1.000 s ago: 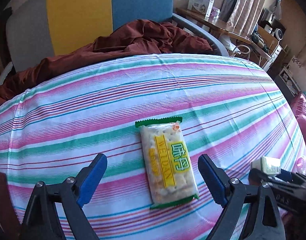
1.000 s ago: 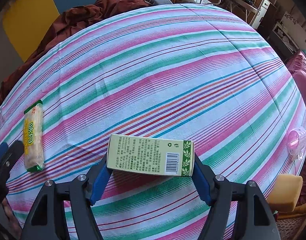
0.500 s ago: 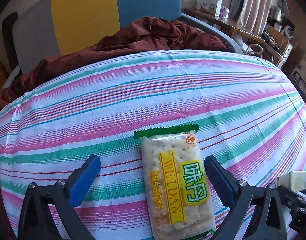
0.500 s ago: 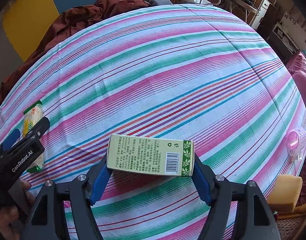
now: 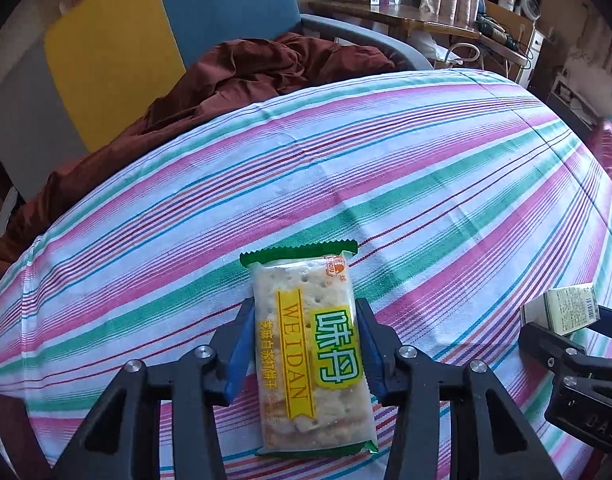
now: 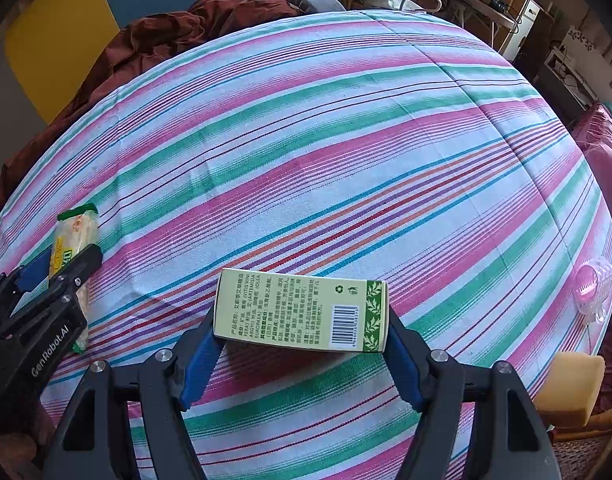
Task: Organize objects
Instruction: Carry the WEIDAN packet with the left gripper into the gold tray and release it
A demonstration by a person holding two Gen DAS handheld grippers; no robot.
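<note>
**Inspector:** Start with the items. Where do they stand?

**Operator:** The cracker pack (image 5: 309,356) lies flat on the striped cloth (image 5: 385,184), its long axis running away from my left camera. My left gripper (image 5: 306,344) straddles it. The jaws are closing, and the blue pads (image 5: 238,350) sit against both long edges of the wrapper. I read that as contact, a pinch just taking hold. The pack is not lifted; it rests on the cloth.

**Inspector:** And the other item?

**Operator:** The green box (image 6: 302,314) is clamped end to end in my right gripper (image 6: 300,344), barcode face up. It seems to sit clear of the cloth, with shadow beneath it, though I cannot be certain of that gap.

**Inspector:** What else is on the surface?

**Operator:** A pink plastic piece (image 6: 593,290) near the right edge of the cloth and a yellow sponge (image 6: 569,388) just beyond that edge. Brown fabric (image 5: 234,80) is heaped on the chair behind. The two grippers are near each other, the left one at the left border of the right view.

**Inspector:** Progress, in your judgement?

**Operator:** Early. Both items are in hand or nearly so, but neither is placed. I see no tray, bin or marked spot, so I cannot tell the destination. Remaining: lift the pack, then set both down in order.
</note>
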